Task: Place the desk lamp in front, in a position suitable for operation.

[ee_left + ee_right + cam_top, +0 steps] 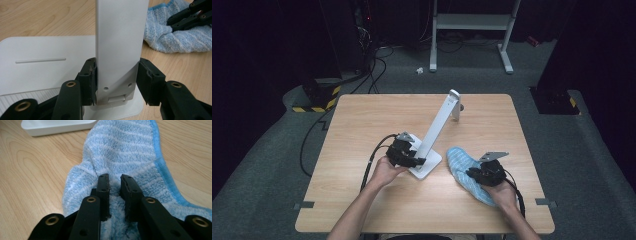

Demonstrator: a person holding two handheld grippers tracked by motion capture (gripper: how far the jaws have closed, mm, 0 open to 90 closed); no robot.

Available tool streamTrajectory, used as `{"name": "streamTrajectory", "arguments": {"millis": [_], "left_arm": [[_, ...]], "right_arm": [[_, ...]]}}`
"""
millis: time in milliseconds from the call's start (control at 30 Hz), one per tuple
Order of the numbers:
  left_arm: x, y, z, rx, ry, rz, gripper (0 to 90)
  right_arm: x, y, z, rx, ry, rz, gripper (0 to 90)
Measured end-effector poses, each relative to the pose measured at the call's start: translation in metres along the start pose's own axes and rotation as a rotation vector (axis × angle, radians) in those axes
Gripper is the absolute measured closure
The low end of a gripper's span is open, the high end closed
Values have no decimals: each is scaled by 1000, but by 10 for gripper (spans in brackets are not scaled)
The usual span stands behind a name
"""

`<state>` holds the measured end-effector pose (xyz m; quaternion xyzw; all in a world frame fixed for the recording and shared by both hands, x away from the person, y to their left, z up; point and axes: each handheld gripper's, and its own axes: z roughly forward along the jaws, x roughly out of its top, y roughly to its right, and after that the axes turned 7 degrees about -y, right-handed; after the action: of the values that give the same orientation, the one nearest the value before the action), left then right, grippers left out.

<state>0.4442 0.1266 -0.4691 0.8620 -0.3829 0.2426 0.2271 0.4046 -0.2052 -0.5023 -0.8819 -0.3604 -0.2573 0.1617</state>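
Left gripper (pixel 414 161) set low at the foot of the white lamp stand (pixel 436 131), jaws straddling the flat upright arm just above its hinge; in the left gripper view, left gripper (pixel 116 80) with the left pad flush against the arm's edge of the white lamp stand (pixel 120 45), the right pad at the other edge with a thin sliver of gap, so a narrow-to-middling spread, gripping or about to, hard to tell which. Square white base (pixel 42 62) spread out to the left of and beneath those jaws, resting on the wooden table (pixel 377 115). Farther off, up and to the right of the same jaws, blue striped cloth (pixel 175 37) with the other black gripper on it. Right gripper (pixel 475 175) down on the blue striped cloth (pixel 462 165), just beside the lamp base. Seen along its own jaws, right gripper (pixel 116 182) pinched nearly together, a ridge of blue striped cloth (pixel 125 147) bunched up between the pads and held there; rest of the cloth fanning out ahead and to both sides, darker blue hem running off to the right. Corner of the white base (pixel 57 126) beyond the jaws, up and left, apart from the cloth.
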Motion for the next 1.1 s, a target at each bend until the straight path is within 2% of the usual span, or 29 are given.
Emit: {"name": "streamTrajectory", "arguments": {"millis": [333, 700, 900, 967, 1100], "left_arm": [[3, 5, 4, 33, 14, -27, 534], [2, 14, 7, 80, 44, -91, 536], [1, 17, 8, 97, 57, -107, 537], [1, 17, 8, 100, 60, -108, 537], [2, 17, 8, 101, 60, -111, 533]], "right_arm": [[16, -9, 14, 16, 5, -18, 769], [18, -10, 15, 14, 8, -27, 764], [19, -11, 15, 14, 10, -31, 756], [19, -13, 14, 12, 13, -34, 741], [21, -18, 8, 6, 32, -42, 643]]}}
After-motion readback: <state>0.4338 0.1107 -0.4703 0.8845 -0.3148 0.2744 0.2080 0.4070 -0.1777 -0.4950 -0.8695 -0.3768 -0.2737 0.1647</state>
